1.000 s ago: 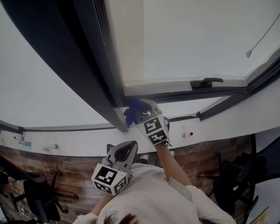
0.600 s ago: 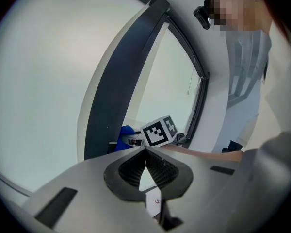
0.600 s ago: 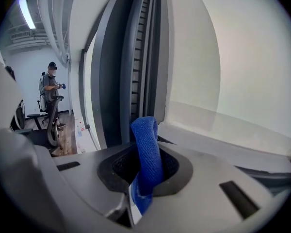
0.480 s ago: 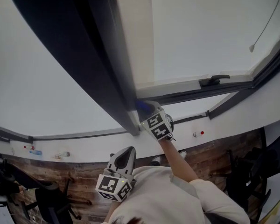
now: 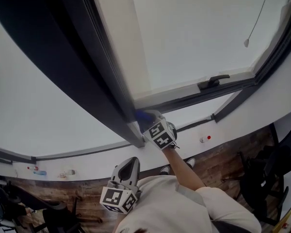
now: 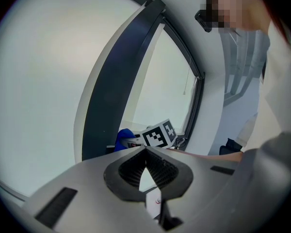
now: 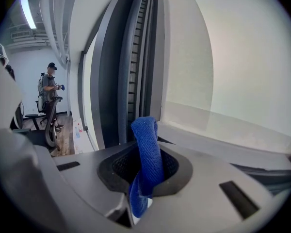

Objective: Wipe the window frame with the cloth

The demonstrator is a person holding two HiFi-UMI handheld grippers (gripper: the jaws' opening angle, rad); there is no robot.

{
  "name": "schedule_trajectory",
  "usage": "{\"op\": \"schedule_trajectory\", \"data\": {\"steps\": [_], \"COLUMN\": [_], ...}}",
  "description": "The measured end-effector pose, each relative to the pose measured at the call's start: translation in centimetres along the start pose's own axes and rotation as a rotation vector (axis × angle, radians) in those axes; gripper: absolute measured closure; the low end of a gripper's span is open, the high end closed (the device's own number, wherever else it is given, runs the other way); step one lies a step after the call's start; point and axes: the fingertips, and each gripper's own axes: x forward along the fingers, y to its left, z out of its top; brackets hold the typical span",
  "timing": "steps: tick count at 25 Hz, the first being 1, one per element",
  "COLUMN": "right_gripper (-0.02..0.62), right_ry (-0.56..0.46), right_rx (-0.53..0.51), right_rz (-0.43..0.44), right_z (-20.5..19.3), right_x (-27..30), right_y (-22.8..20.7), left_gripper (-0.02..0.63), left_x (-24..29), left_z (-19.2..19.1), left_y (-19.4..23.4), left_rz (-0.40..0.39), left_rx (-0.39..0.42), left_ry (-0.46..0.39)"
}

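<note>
Though two grippers (image 5: 130, 162) (image 5: 148, 120), one cloth (image 7: 148, 149).

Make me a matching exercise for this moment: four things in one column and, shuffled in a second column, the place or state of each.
Things:
1. cloth
2. left gripper
3. right gripper
4. window handle

Places or states:
A. dark lever, further right along the window frame
B. jaws together on nothing, held low near the person's chest
C. blue, pinched between two jaws
D. raised to the frame's lower corner

Pairs: 1-C, 2-B, 3-D, 4-A
</note>
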Motion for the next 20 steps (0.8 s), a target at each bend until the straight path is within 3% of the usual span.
{"op": "schedule_trajectory", "data": {"steps": [20], "right_gripper": [0.545], "right_ry": [-0.021], "right_rx": [-0.002], "right_rz": [-0.025], "right_z": [-0.7], "right_x": [-1.1], "right_y": [-1.8], "left_gripper": [0.597], "left_x": [1.2], "left_z": [0.0], "left_y": [-0.5], "left_rz": [-0.046], "left_rx": [-0.006], "left_ry": [0.009]}}
